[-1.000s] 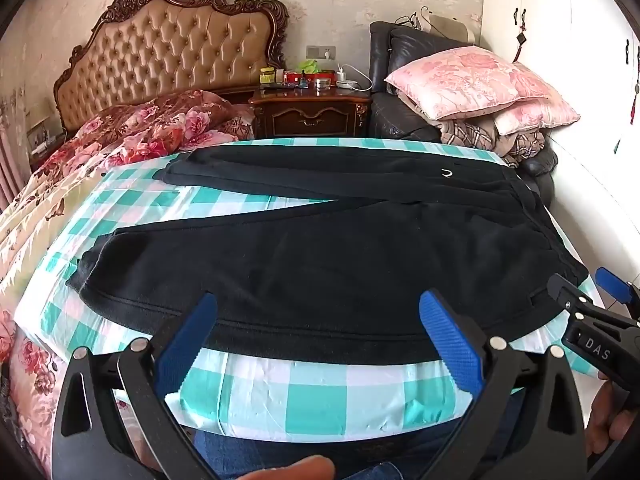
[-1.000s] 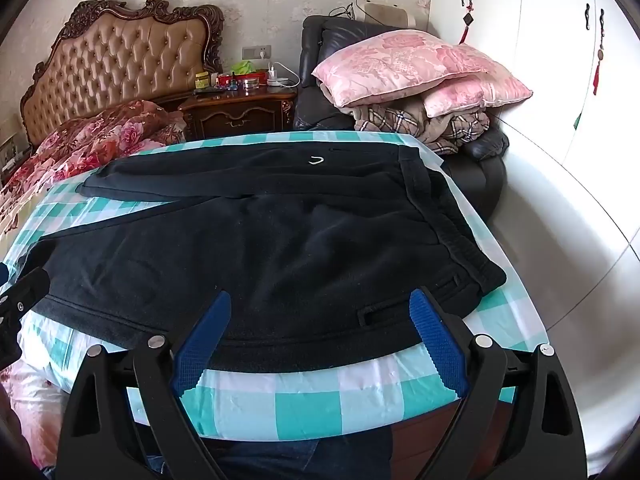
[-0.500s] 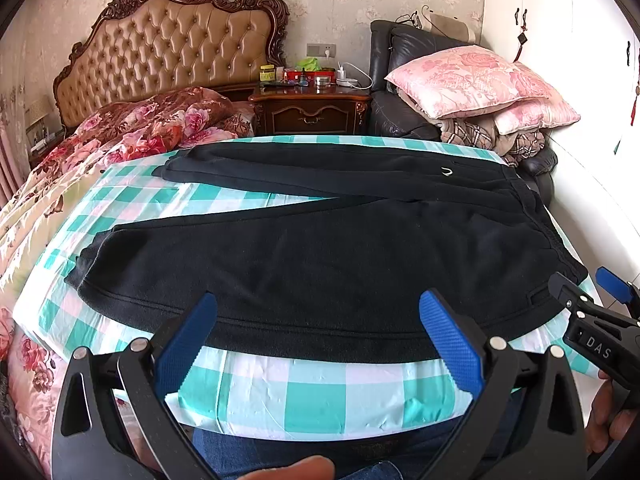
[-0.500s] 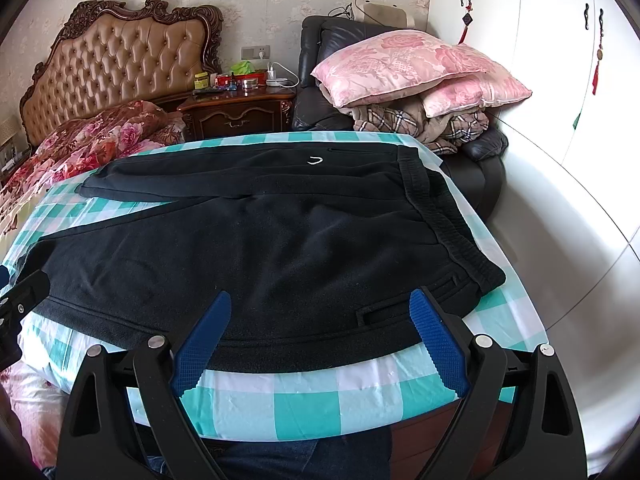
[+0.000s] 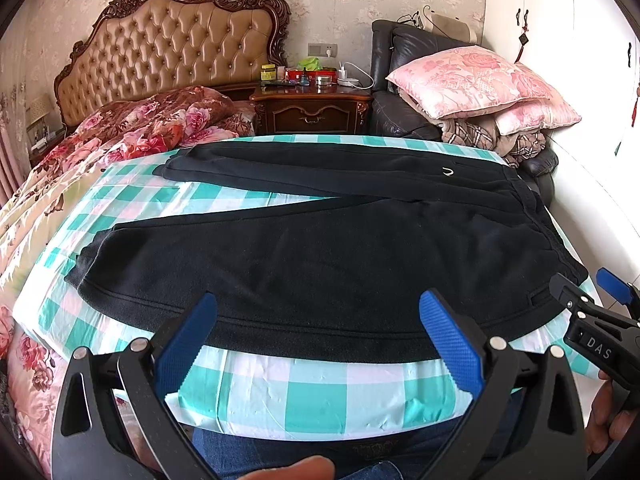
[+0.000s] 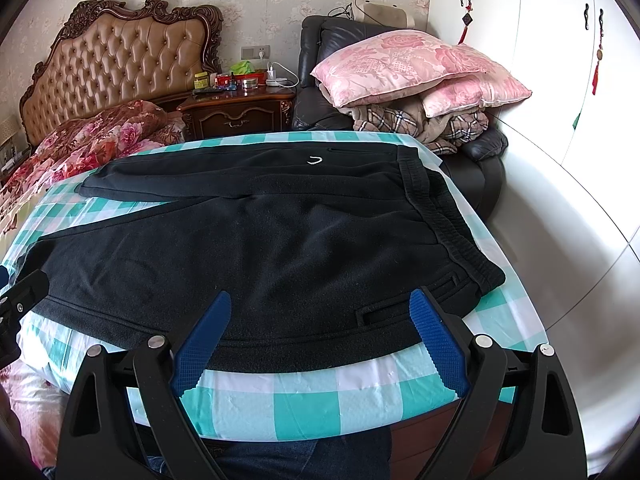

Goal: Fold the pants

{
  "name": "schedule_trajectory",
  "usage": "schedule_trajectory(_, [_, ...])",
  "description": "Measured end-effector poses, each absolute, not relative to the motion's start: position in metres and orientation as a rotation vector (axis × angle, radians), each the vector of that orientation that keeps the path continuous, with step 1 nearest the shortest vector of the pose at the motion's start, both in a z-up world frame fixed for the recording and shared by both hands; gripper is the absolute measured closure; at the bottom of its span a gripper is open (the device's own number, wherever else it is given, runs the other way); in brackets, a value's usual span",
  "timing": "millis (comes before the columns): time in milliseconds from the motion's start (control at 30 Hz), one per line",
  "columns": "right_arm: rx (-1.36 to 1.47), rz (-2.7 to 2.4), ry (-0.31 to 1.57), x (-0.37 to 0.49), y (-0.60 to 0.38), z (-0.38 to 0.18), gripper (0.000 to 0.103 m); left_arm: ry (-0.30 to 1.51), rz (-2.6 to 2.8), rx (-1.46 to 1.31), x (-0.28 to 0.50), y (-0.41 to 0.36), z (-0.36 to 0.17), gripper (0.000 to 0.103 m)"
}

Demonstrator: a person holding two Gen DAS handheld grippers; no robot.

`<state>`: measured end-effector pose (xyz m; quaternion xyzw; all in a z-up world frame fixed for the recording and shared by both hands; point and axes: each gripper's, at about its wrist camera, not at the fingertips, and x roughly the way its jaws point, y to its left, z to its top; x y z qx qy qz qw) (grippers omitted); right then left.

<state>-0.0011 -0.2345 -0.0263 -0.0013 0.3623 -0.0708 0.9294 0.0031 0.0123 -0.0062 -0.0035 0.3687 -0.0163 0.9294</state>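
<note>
Black fleece pants (image 5: 320, 256) lie flat on a teal and white checked sheet (image 5: 304, 392), waistband to the right, both legs running left. They also show in the right wrist view (image 6: 280, 260), with the waistband (image 6: 448, 220) at right. My left gripper (image 5: 318, 320) is open and empty, just above the near hem side of the pants. My right gripper (image 6: 320, 316) is open and empty, over the near edge by the pocket slit (image 6: 384, 314). The right gripper also shows at the left wrist view's right edge (image 5: 592, 320).
A tufted headboard (image 5: 172, 52) and a floral quilt (image 5: 132, 132) are at back left. A wooden nightstand (image 5: 312, 108) holds small jars. A black chair with pink pillows (image 5: 472, 80) stands at back right. White wardrobe doors (image 6: 552, 60) line the right.
Both grippers have barely shifted; the left view has drifted slightly. The pants lie as before.
</note>
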Motion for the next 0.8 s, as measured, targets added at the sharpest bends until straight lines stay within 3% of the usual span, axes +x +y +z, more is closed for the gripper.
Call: schedule_trajectory(800, [-0.003, -0.145, 0.744, -0.0004, -0.2349, -0.0281, 0.015, 0.757, -0.035, -0.01, 0.0025, 0.0143, -0.0087, 0.002])
